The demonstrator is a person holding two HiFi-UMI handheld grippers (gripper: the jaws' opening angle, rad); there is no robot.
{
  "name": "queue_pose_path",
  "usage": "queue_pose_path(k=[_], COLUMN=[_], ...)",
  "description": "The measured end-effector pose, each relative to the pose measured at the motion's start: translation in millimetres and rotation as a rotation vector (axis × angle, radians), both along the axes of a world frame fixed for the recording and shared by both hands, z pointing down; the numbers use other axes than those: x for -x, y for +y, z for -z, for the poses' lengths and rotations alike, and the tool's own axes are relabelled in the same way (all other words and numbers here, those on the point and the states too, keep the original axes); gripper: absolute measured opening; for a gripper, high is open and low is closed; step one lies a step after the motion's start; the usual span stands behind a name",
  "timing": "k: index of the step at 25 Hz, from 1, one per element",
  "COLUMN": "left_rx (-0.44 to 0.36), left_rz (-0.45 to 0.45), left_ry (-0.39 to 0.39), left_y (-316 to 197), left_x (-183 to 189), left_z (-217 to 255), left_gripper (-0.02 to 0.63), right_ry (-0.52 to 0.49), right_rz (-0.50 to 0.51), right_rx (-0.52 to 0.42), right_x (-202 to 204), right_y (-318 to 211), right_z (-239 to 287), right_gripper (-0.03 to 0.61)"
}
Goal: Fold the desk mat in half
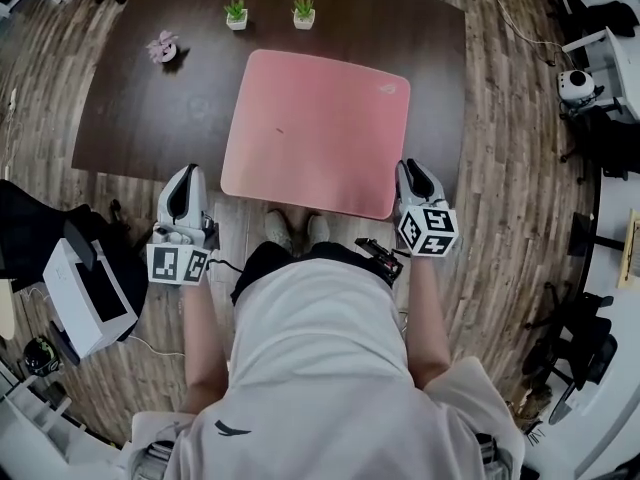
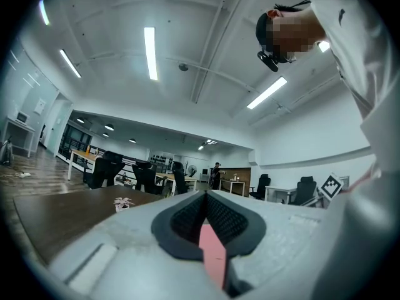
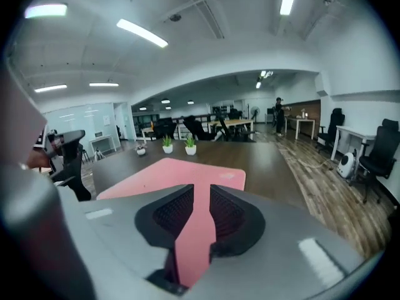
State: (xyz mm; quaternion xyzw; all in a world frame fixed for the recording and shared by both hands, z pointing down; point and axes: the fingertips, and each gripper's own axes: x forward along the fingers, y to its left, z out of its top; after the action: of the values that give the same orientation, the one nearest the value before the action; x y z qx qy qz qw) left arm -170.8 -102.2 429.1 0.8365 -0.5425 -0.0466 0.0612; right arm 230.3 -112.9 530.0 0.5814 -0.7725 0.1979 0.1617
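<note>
A pink desk mat [image 1: 315,128] lies flat and unfolded on the dark brown table [image 1: 140,108], its near edge along the table's front edge. My left gripper [image 1: 187,172] sits at the front edge just left of the mat's near left corner, apart from it. In the left gripper view its jaws [image 2: 206,195] meet at the tips, with pink showing only low in the gap. My right gripper [image 1: 410,166] is beside the mat's near right corner. Its jaws [image 3: 201,189] stand slightly apart, and the mat [image 3: 175,170] shows through the narrow gap.
Two small green plants in white pots [image 1: 236,13] [image 1: 303,11] and a pink flower pot [image 1: 163,46] stand at the table's far side. A white box [image 1: 85,298] sits on the floor at left. Office chairs and desks [image 1: 600,28] stand at right.
</note>
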Motion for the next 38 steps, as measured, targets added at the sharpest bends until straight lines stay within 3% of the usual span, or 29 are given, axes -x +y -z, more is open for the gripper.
queue_pose_path(k=[7,10,16,20,38], left_rx=[0.004,0.008,0.018,0.024,0.023], left_rz=[0.018,0.017,0.017,0.019,0.023], left_ry=[0.043,0.033,0.023,0.02,0.032], left_y=[-0.7,-1.9,-3.8,-2.8,2.5], left_x=[1.5,-0.9,-1.3,-0.7,-2.0], left_z=[3.7,4.3,5.7,3.9,-0.6], left_gripper=[0.003,0.003,0.003,0.004,0.003], right_ry=[0.082,0.09,0.013,0.074,0.068], right_rz=[-0.036,-0.064,-0.105,-0.107,-0.121], right_rx=[0.331,0.432,0.558,0.582,0.594], right_x=[-23.6,-33.2,-28.4,-24.9,-25.2], right_y=[10.3,10.4,4.2,2.9,2.0], right_z=[-88.5,-116.1,-139.8,-144.3,-144.3], right_gripper=[0.181,0.203,0.239,0.245,0.239])
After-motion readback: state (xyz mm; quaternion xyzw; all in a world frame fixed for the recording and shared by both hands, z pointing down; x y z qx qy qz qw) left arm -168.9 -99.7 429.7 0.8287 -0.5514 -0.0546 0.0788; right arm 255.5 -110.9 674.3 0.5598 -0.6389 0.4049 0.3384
